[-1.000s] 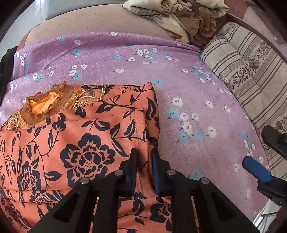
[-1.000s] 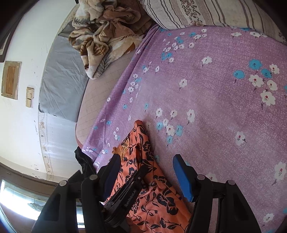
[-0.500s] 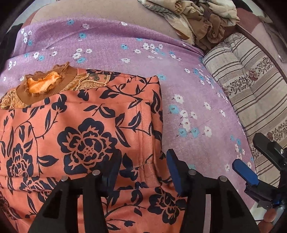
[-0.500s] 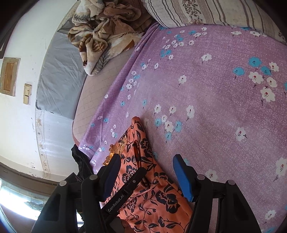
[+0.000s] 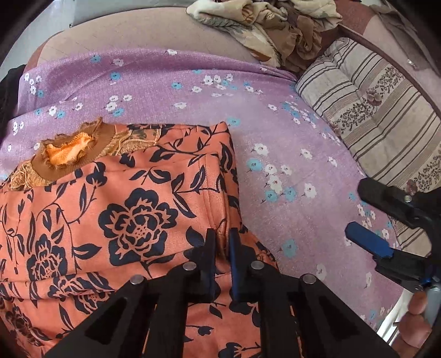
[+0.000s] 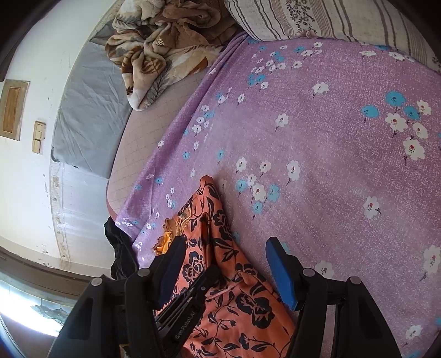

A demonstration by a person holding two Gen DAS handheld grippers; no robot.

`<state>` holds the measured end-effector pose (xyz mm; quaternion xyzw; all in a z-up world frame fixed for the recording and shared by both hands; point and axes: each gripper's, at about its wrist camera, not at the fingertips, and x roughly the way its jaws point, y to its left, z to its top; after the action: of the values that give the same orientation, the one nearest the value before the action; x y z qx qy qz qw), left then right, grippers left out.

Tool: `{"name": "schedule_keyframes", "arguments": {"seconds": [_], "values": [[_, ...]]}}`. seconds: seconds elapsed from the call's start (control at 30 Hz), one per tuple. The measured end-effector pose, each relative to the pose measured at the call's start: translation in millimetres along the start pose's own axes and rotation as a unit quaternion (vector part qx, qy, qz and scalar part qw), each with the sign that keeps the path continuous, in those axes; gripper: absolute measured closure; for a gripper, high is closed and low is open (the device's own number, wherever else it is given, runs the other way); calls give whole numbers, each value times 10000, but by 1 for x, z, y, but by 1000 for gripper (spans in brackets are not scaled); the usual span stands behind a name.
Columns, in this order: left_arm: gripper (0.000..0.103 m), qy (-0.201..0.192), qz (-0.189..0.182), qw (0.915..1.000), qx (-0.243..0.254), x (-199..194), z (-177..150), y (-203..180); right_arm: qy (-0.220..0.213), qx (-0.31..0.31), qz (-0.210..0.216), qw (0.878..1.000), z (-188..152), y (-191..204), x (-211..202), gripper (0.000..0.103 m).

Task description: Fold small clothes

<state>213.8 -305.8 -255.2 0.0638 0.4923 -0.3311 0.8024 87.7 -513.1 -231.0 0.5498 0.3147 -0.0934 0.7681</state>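
Observation:
An orange garment [image 5: 137, 220] with a dark floral print lies folded on the purple sheet, its brown ruffled collar [image 5: 69, 148] at the far left. My left gripper [image 5: 220, 236] is shut on a raised pinch of the garment's fabric near its right edge. In the right wrist view the same garment [image 6: 248, 303] lies below, and the left gripper [image 6: 209, 275] shows between my fingers. My right gripper [image 6: 224, 245] is open above the garment's edge with nothing pressed between its blue pads. It appears in the left wrist view as the right gripper [image 5: 357, 209], off to the right over the sheet.
The purple flowered sheet [image 5: 275, 124] covers the bed. A striped pillow [image 5: 372, 124] lies at the right and a crumpled brown blanket [image 5: 275, 24] at the far end. A black cloth [image 6: 118, 247] hangs at the bed's left edge. A person's fingers [image 5: 416, 325] show at lower right.
The left gripper opened over the garment, then shut on a fold of fabric near its right edge and drew it up slightly. The right gripper stayed open and still.

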Motion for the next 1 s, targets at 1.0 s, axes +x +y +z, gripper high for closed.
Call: {"name": "schedule_keyframes", "arguments": {"seconds": [1.0], "values": [[75,-1564,4052,7837,-4441,-319,-231,447,600,-2944,-571,9521,-125,87,69,22]]}}
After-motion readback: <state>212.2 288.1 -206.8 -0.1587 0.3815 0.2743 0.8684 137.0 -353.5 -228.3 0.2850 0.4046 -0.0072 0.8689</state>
